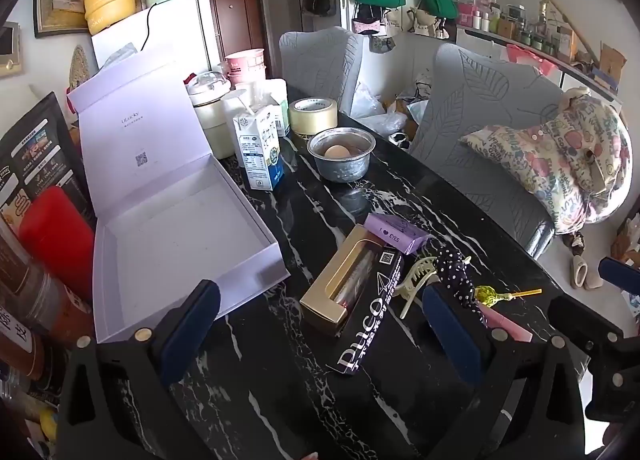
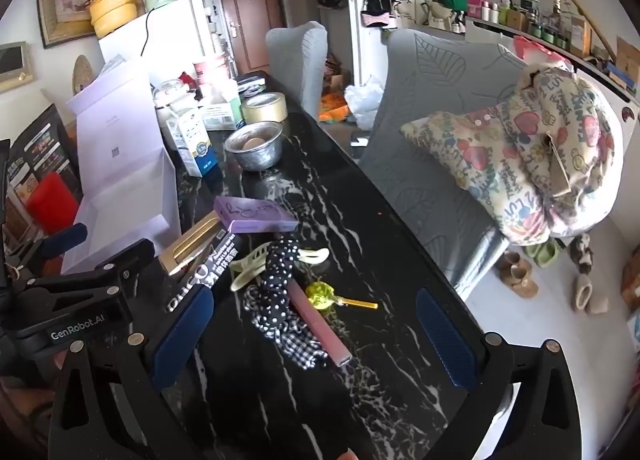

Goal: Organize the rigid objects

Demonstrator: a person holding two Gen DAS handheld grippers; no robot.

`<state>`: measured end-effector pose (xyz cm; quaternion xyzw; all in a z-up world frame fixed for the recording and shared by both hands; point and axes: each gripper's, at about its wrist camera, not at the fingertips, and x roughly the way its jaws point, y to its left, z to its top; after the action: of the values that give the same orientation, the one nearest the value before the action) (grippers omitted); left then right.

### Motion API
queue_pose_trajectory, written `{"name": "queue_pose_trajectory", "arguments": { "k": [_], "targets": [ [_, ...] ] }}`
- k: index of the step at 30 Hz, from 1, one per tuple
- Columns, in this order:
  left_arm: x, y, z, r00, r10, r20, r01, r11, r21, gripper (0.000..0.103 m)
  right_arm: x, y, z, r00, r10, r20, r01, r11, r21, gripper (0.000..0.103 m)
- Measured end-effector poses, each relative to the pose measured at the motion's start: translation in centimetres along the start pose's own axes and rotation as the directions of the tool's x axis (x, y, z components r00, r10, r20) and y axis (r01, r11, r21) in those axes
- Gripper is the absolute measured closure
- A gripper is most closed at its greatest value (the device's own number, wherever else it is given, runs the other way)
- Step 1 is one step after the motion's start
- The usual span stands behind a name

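Right now, your two tools and what lies around them:

Left tool (image 1: 320, 324): you hold it tilted down over the surface, jaws spread wide, nothing between the blue pads (image 1: 188, 334).
Right tool (image 2: 316, 336): also tilted down, jaws wide, gripping nothing; the pink tube (image 2: 320, 326) and the polka-dot cloth (image 2: 280, 280) lie on the surface in the gap between its fingers, untouched.
Black carton (image 1: 370, 310): you see it just ahead of the left tool, lying flat, its white lettering toward you.
Gold box (image 1: 340, 284): it lies against the black carton's left side, its window face up.
Purple box (image 1: 396, 232): it rests across the far ends of the gold box and the black carton.
Hair claw (image 1: 416, 280): cream-coloured, just right of the black carton, touching the polka-dot cloth.
Lollipop (image 2: 320, 294): green wrapper, yellow stick, beside the pink tube on its right.
White gift box (image 1: 180, 236): open and empty, lid standing up at the back, at the left of the surface, near the left tool's left finger.
Surface (image 1: 400, 188): black marble with white veins.
Metal bowl (image 1: 342, 154): farther back, with an egg (image 1: 337, 151) inside.
Milk carton (image 1: 260, 148): stands left of the bowl.
Tape roll (image 1: 313, 115): just behind the bowl.
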<state>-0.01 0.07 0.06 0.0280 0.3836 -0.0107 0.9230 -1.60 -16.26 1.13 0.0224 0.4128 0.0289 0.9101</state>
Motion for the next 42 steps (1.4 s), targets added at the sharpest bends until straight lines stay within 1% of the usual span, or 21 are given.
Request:
{"name": "queue_pose_trajectory", "arguments": {
  "k": [6, 7, 9, 10, 11, 12, 16, 26, 31, 42],
  "targets": [
    [-0.2, 0.1, 0.3, 1.0, 0.02, 0.012, -0.021, 1.0, 0.015, 0.0, 0.2, 0.6, 0.4, 1.0, 0.002, 0.002, -0.002, 1.0, -0.001, 0.0],
    [-0.2, 0.2, 0.4, 1.0, 0.021, 0.012, -0.021, 1.0, 0.015, 0.0, -0.1, -0.3, 0.1, 1.0, -0.002, 0.004, 0.002, 1.0, 0.001, 0.0],
    [-0.1, 0.2, 0.5, 1.0, 0.021, 0.012, -0.021, 1.0, 0.018, 0.0, -0.4, -0.5, 0.0, 1.0, -0.001, 0.007, 0.001, 1.0, -0.001, 0.0],
    [-0.8, -0.2, 0.1, 1.0, -0.002, 0.014, 0.002, 1.0, 0.025, 0.0, -0.7, -0.9, -0.3, 1.0, 0.001, 0.009, -0.001, 1.0, -0.002, 0.0],
    [-0.8, -0.2, 0.0, 1.0, -0.005, 0.013, 0.005, 1.0, 0.027, 0.0, -0.7, -0.8, -0.1, 1.0, 0.0, 0.005, 0.0, 1.0, -0.003, 0.0],
    [-0.9, -0.2, 0.0, 1.0, -0.007, 0.012, 0.007, 1.0, 0.03, 0.0, -0.2, -0.1, 0.4, 1.0, -0.018, -0.004, 0.018, 1.0, 0.002, 0.0],
    [-0.9, -0.2, 0.0, 1.0, -0.022, 0.01, 0.022, 0.999, 0.035, 0.0, -0.4, 0.0, 0.3, 1.0, -0.014, -0.002, 0.014, 1.0, 0.003, 0.0],
    [-1.0, -0.3, -0.2, 0.999, -0.032, 0.005, 0.032, 0.998, 0.045, 0.0, -0.7, -0.2, 0.2, 1.0, -0.015, 0.002, 0.015, 1.0, 0.014, 0.0],
    [-0.9, -0.1, -0.3, 0.999, -0.046, -0.002, 0.046, 0.998, 0.036, 0.0, -0.9, -0.3, 0.0, 1.0, -0.027, 0.004, 0.027, 0.999, 0.019, 0.0],
    [-0.8, -0.2, -0.4, 0.999, -0.046, -0.012, 0.046, 0.998, 0.038, 0.0, -0.8, -0.5, -0.2, 0.999, -0.035, -0.001, 0.035, 0.999, 0.033, 0.0]
  ]
}}
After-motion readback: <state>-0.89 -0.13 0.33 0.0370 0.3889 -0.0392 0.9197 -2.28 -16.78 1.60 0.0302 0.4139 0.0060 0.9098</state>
